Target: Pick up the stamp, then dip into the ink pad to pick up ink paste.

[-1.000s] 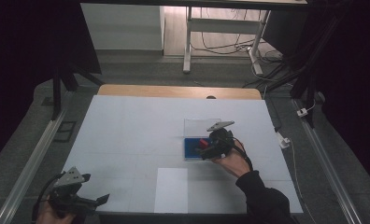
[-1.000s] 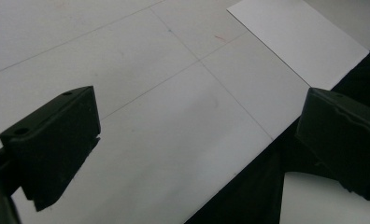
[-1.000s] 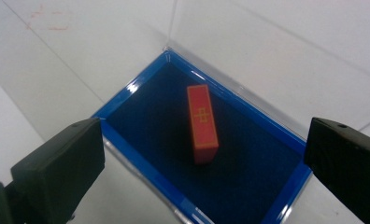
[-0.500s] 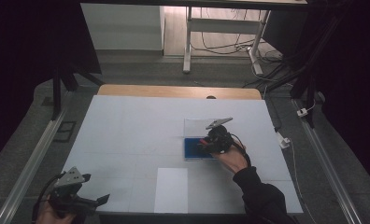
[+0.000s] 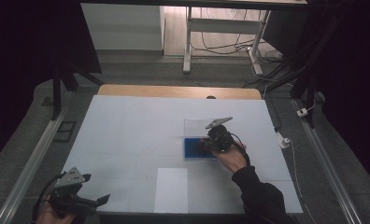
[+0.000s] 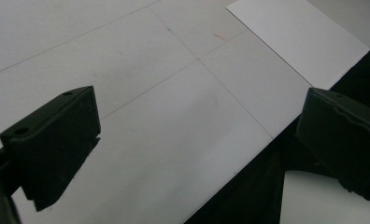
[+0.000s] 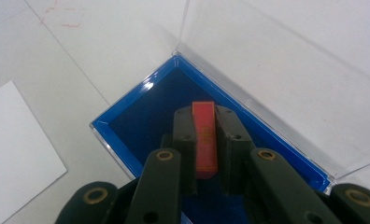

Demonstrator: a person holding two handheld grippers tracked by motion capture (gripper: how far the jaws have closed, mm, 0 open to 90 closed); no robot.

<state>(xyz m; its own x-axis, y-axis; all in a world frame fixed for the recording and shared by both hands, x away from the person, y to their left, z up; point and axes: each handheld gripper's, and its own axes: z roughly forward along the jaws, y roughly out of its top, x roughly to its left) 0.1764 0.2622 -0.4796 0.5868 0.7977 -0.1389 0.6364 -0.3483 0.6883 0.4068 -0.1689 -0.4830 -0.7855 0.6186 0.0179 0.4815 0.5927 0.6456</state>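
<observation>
A shallow box with a blue lining (image 7: 141, 116) lies open on the white table, its clear lid (image 7: 276, 70) folded back flat beyond it. Inside it is a flat red-orange tile (image 7: 205, 144) with gold marks, standing on edge. My right gripper (image 7: 205, 114) has just been closing and its pads now press on both faces of the tile. From above, the right gripper (image 5: 207, 143) points into the box (image 5: 192, 149). My left gripper (image 5: 99, 200) stands open at the table's near left corner, nothing between its jaws (image 6: 197, 135).
A white paper sheet (image 5: 171, 189) lies at the table's front edge, left of the right forearm; its corner (image 6: 300, 37) is ahead of the left jaws. The table (image 5: 136, 126) ends in a wooden strip (image 5: 174, 91) at the far side. Metal rails run along both sides.
The right hand has stayed over the box. The red spot seen at its jaws a second ago is now covered by the gripper. The left gripper has not moved.
</observation>
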